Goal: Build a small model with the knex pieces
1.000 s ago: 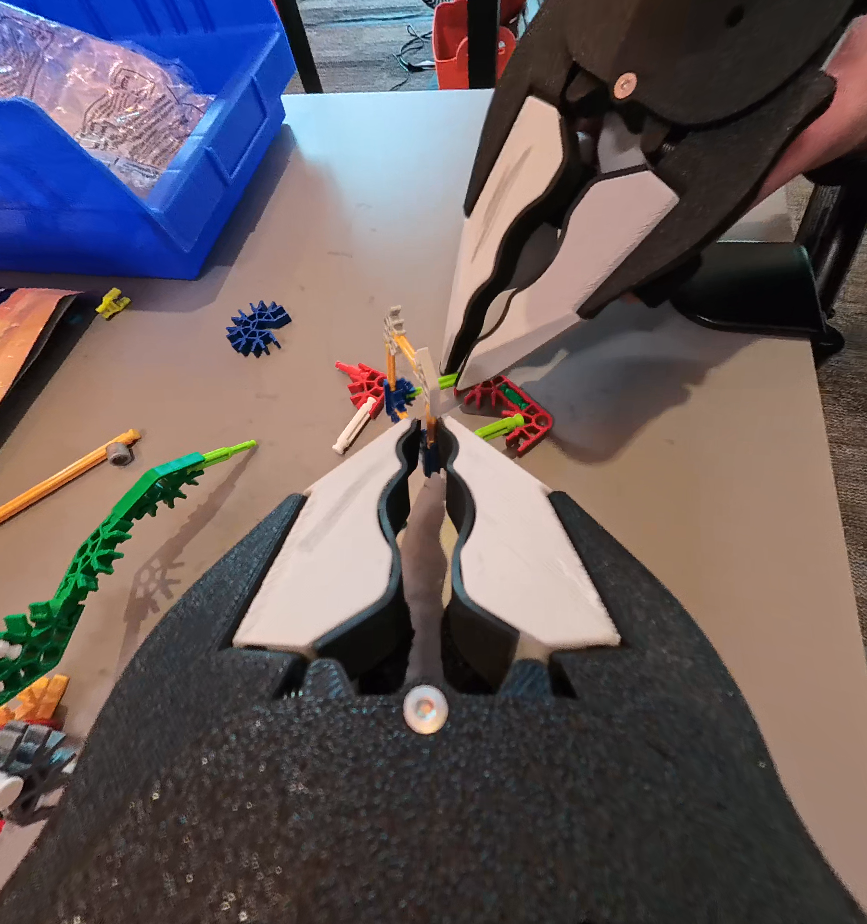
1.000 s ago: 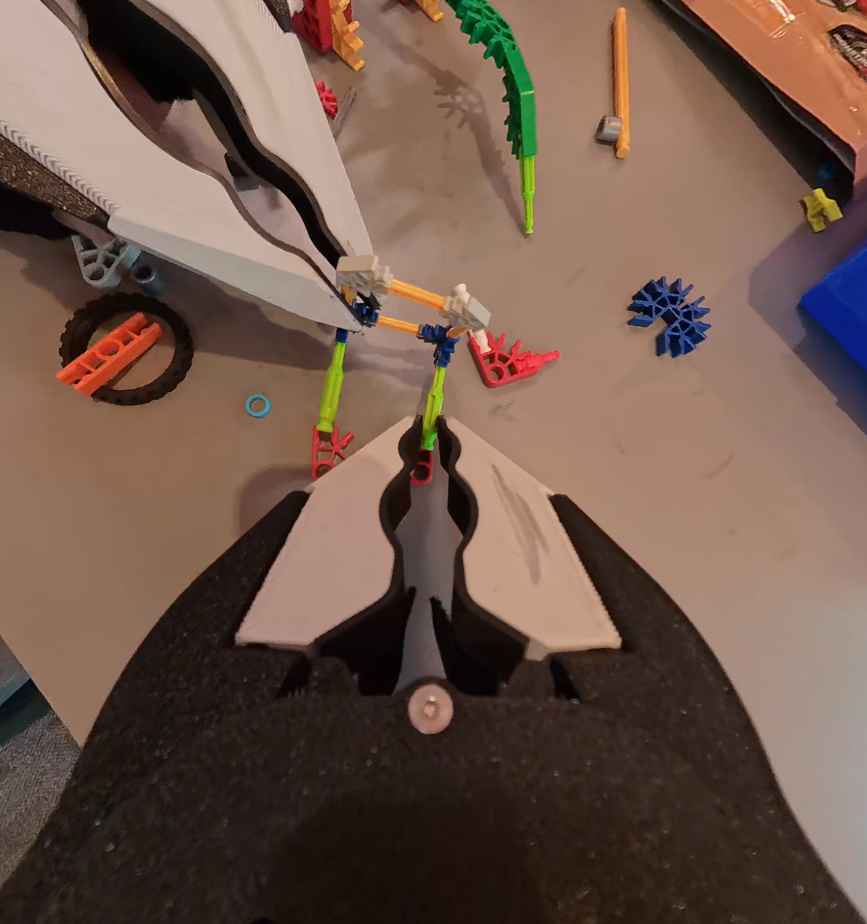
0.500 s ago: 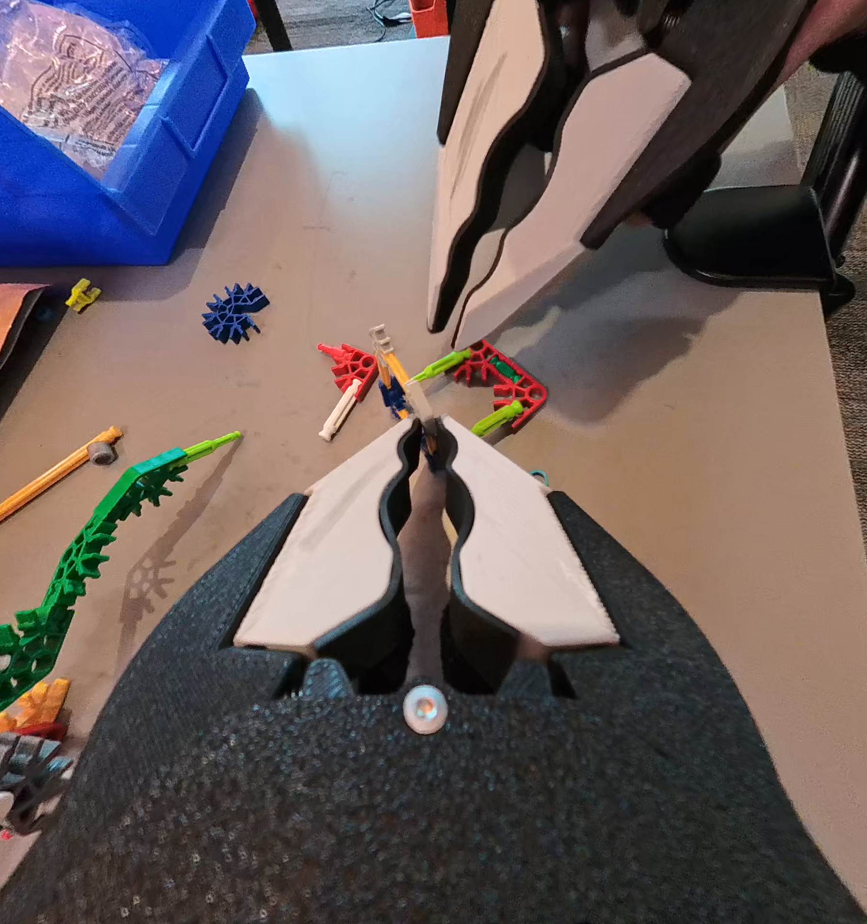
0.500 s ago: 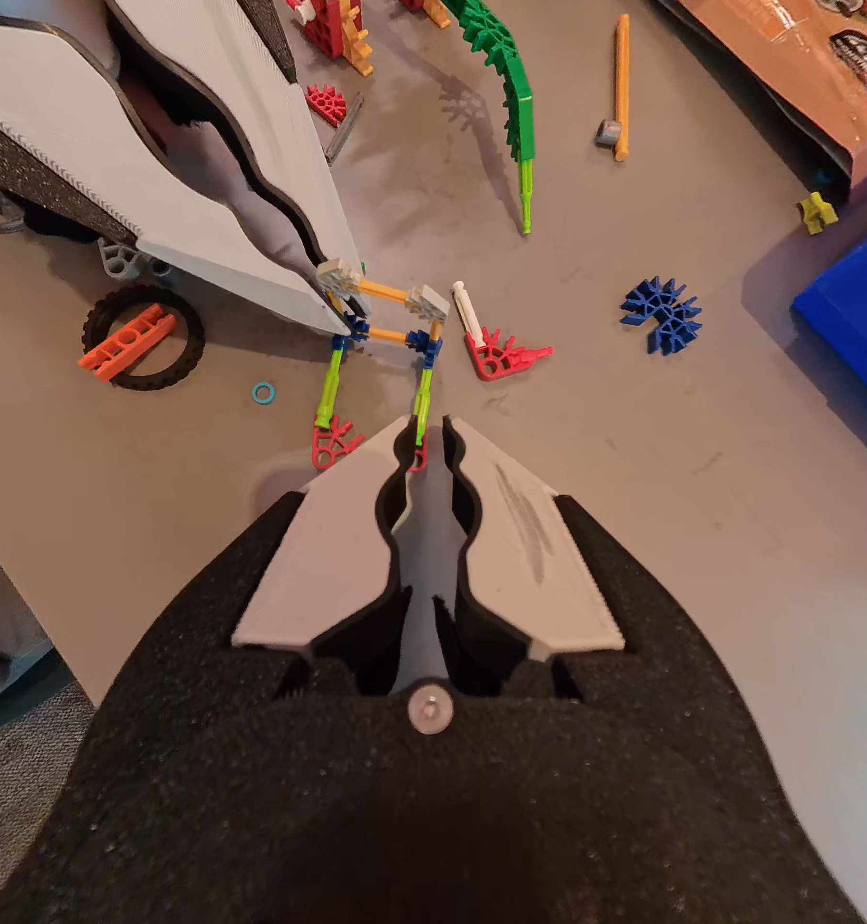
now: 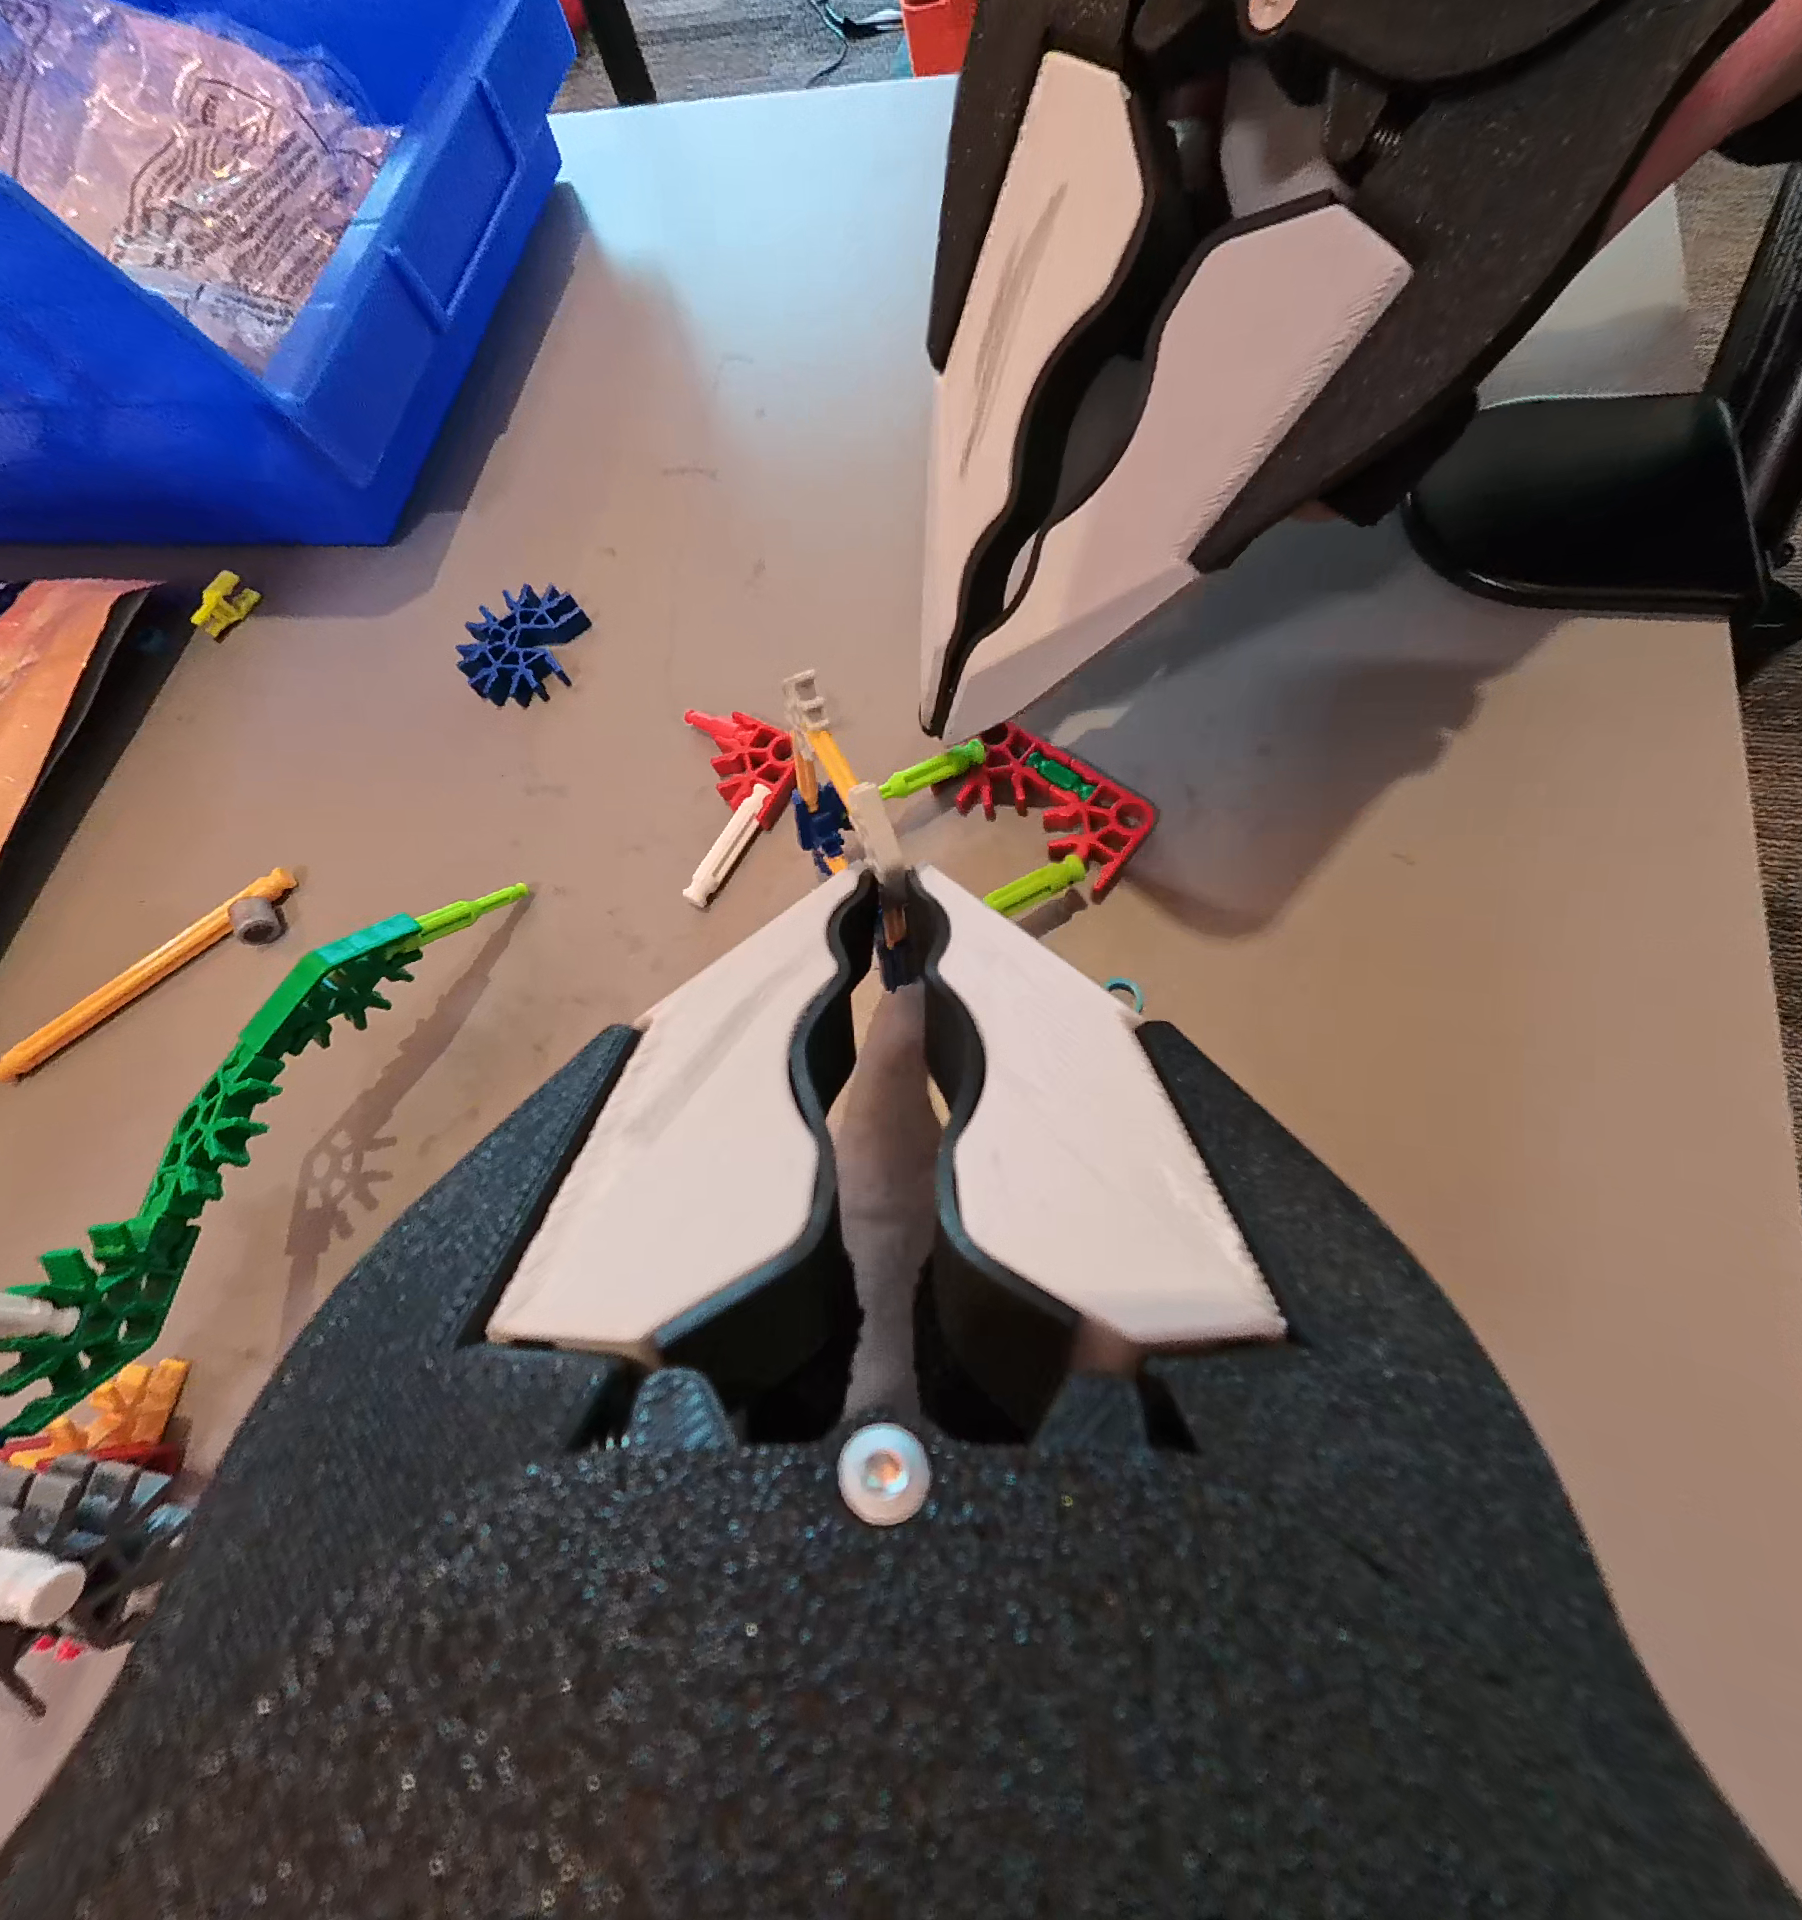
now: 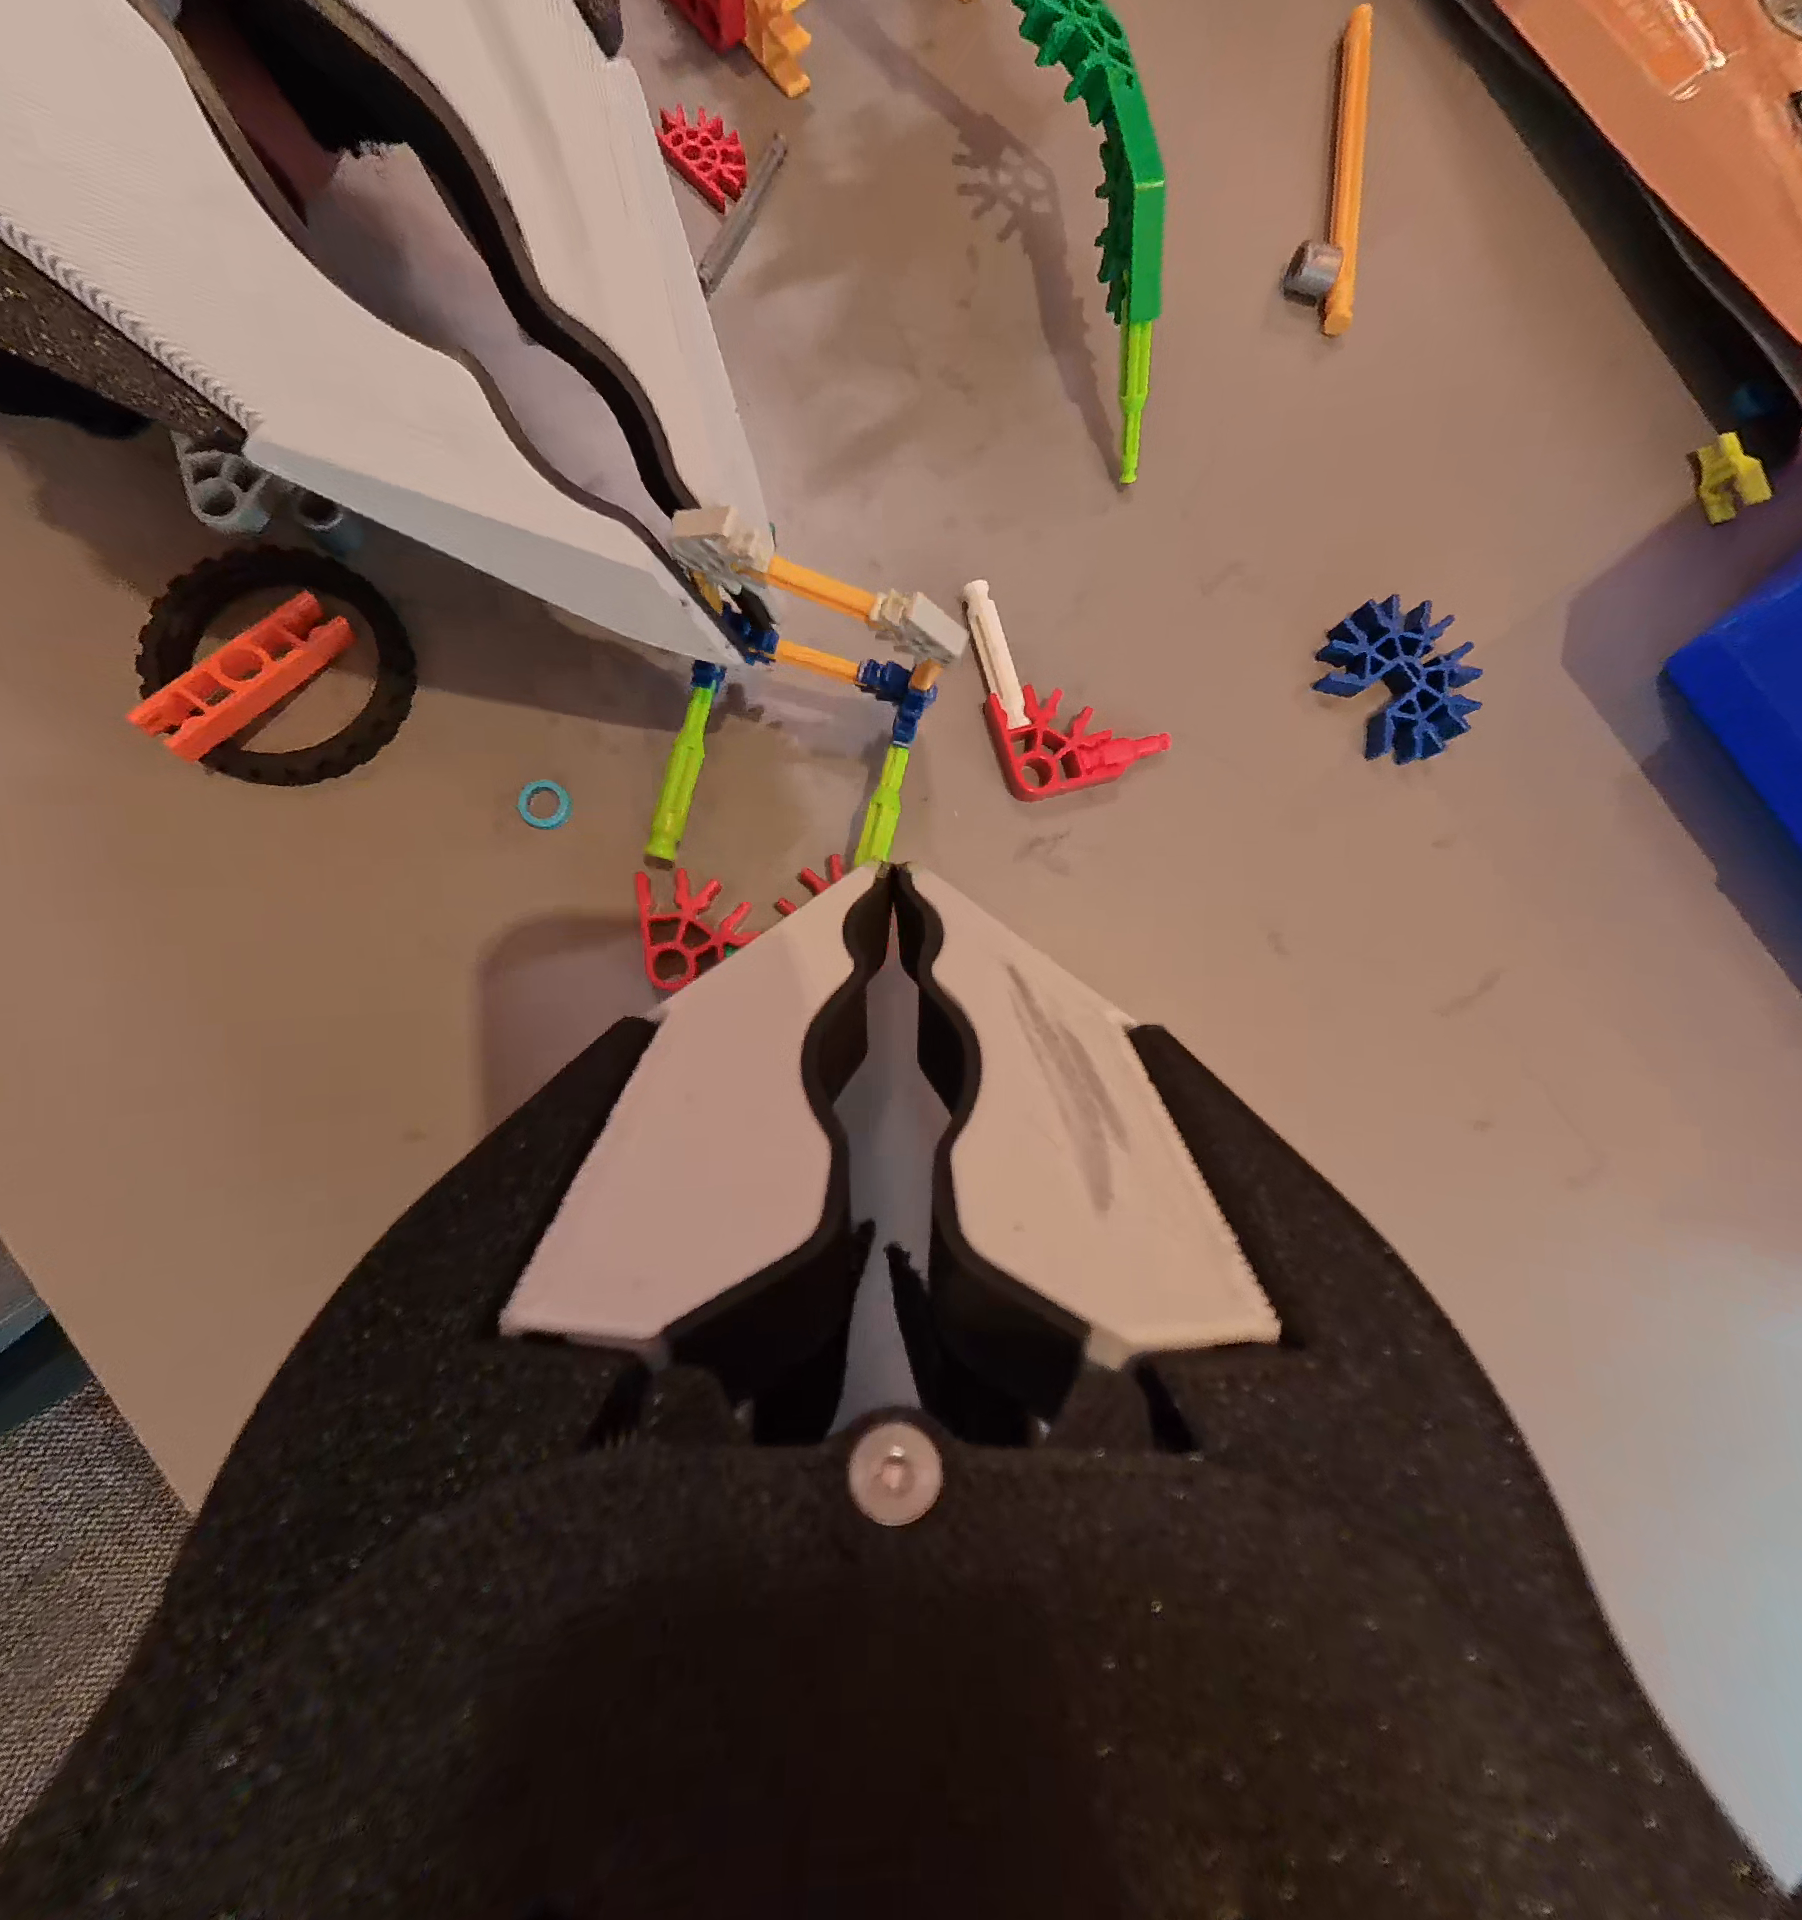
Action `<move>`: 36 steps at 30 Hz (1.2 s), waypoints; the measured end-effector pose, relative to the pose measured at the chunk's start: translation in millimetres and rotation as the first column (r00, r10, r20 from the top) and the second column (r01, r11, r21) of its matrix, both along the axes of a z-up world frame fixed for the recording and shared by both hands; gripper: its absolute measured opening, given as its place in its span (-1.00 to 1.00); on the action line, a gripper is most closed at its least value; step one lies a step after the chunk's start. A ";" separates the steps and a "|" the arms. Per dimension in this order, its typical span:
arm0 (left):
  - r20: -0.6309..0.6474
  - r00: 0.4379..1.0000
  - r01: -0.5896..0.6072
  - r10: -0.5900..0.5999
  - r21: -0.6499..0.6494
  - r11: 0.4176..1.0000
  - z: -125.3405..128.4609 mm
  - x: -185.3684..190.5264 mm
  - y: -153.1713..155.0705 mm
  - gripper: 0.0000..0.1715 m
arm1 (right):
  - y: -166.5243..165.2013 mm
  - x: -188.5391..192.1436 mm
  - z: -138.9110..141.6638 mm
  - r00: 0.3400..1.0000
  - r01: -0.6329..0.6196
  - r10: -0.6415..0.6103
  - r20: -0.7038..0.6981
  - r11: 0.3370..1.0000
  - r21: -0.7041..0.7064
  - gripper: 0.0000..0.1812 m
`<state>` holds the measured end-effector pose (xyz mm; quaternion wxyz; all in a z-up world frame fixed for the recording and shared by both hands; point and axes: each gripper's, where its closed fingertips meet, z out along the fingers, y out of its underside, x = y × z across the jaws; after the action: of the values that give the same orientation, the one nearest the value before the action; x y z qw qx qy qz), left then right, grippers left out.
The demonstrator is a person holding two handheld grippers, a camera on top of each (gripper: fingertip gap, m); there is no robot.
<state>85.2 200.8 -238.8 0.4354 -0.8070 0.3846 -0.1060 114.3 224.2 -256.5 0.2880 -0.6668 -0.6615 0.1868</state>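
Observation:
A small rod-and-connector frame of yellow rods, blue and grey connectors rests on the grey table. Two light-green rods run from it to red connectors. My left gripper is shut on the frame's grey-and-blue corner; it also shows in the right wrist view. My right gripper is shut, its tips just above the end of one green rod, with nothing seen between the jaws. It shows in the left wrist view, raised over the red corner piece.
A blue bin stands far left. Loose parts lie around: a blue connector, a red connector with a white rod, a green curved chain, a long yellow rod, a tyre, a teal ring. My right fingertips sit around 5 cm from my left ones. It is some 12 cm from my right tips to the blue connector. The left camera catches it too, in the left wrist view.
My right gripper let go of the green rod, opened, drew back a little and closed again with nothing in it. My left gripper kept its hold on the frame.

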 end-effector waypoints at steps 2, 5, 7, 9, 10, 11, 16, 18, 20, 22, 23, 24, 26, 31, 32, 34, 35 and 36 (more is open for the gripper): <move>-0.002 1.000 -0.008 0.008 0.007 1.000 2.1 -1.0 0.0 -0.97 | 2.2 2.2 3.5 1.000 0.005 -0.005 -0.008 1.000 0.000 -1.00; 0.001 1.000 -0.019 0.019 0.011 1.000 4.3 -2.4 0.1 -0.97 | -3.6 5.6 1.7 1.000 -0.027 0.027 0.007 0.999 -0.019 -1.00; 0.003 1.000 -0.020 0.020 0.011 1.000 4.9 -3.0 -0.4 -0.97 | -7.0 7.4 -3.9 0.998 -0.048 0.049 0.034 0.999 -0.015 -0.99; 0.004 1.000 -0.025 0.025 0.011 1.000 4.7 -4.1 -0.1 -0.97 | -10.3 6.6 -6.8 0.997 -0.066 0.066 0.040 0.998 -0.005 -0.95; 0.003 1.000 -0.027 0.027 0.011 1.000 4.4 -4.8 0.1 -0.97 | -11.9 6.1 -7.3 0.997 -0.071 0.071 0.039 0.997 -0.002 -0.94; 0.006 1.000 -0.029 0.029 0.010 1.000 4.3 -5.4 0.4 -0.97 | -13.3 5.5 -6.9 0.996 -0.077 0.076 0.035 0.997 0.005 -0.93; 0.019 0.999 -0.038 0.038 0.006 0.999 4.6 -7.6 1.4 -0.98 | -26.2 6.6 -1.9 0.988 -0.155 0.154 0.023 0.987 0.034 -0.83; 0.018 0.999 -0.038 0.038 0.008 0.999 4.5 -7.4 1.7 -0.98 | -32.0 8.2 -4.4 0.980 -0.196 0.194 0.041 0.980 0.039 -0.79; 0.018 0.999 -0.042 0.041 0.008 0.999 4.4 -7.9 2.1 -0.98 | -32.5 9.6 -8.6 0.978 -0.201 0.199 0.060 0.979 0.039 -0.80; 0.020 0.999 -0.047 0.047 0.010 0.999 4.5 -9.0 2.9 -0.98 | -30.0 9.1 -8.7 0.984 -0.172 0.171 0.052 0.984 0.033 -0.80; 0.022 0.998 -0.051 0.050 0.010 0.999 4.5 -9.6 3.3 -0.98 | -25.8 9.2 -8.7 0.989 -0.144 0.141 0.051 0.989 0.044 -0.81; 0.026 0.998 -0.055 0.055 0.011 0.998 4.6 -10.1 4.0 -0.98 | -21.3 9.7 -8.6 0.993 -0.109 0.107 0.050 0.993 0.050 -0.81; 0.029 0.998 -0.062 0.062 0.015 0.998 4.3 -10.6 4.9 -0.98 | -16.6 11.0 -8.6 0.997 -0.061 0.059 0.041 0.997 0.055 -0.81; 0.014 0.999 -0.039 0.039 -0.015 0.999 -3.9 -7.1 1.1 -0.95 | -10.0 12.4 -8.6 0.997 0.074 -0.076 0.023 0.996 0.044 -0.81; 0.012 0.999 -0.033 0.033 -0.023 0.999 -5.1 -6.4 0.0 -0.92 | -10.1 12.8 -8.5 0.996 0.088 -0.089 0.023 0.995 0.045 -0.81; 0.017 1.000 -0.017 0.018 -0.026 1.000 -4.0 -5.9 -1.8 -0.85 | -10.9 13.5 -6.8 0.995 0.100 -0.101 0.015 0.993 0.056 -0.81; 0.021 1.000 -0.010 0.011 -0.032 0.999 -3.3 -6.4 -2.6 -0.82 | -13.2 14.0 -6.2 0.995 0.098 -0.099 0.011 0.994 0.054 -0.79; 0.030 1.000 -0.006 0.007 -0.034 0.999 -1.6 -7.0 -2.9 -0.81 | -15.2 14.6 -5.1 0.995 0.095 -0.095 0.006 0.994 0.053 -0.79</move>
<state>78.2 197.9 -240.4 0.4278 -0.8138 0.3736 -0.1232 128.9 209.0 -261.6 0.3111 -0.6905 -0.6349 0.1527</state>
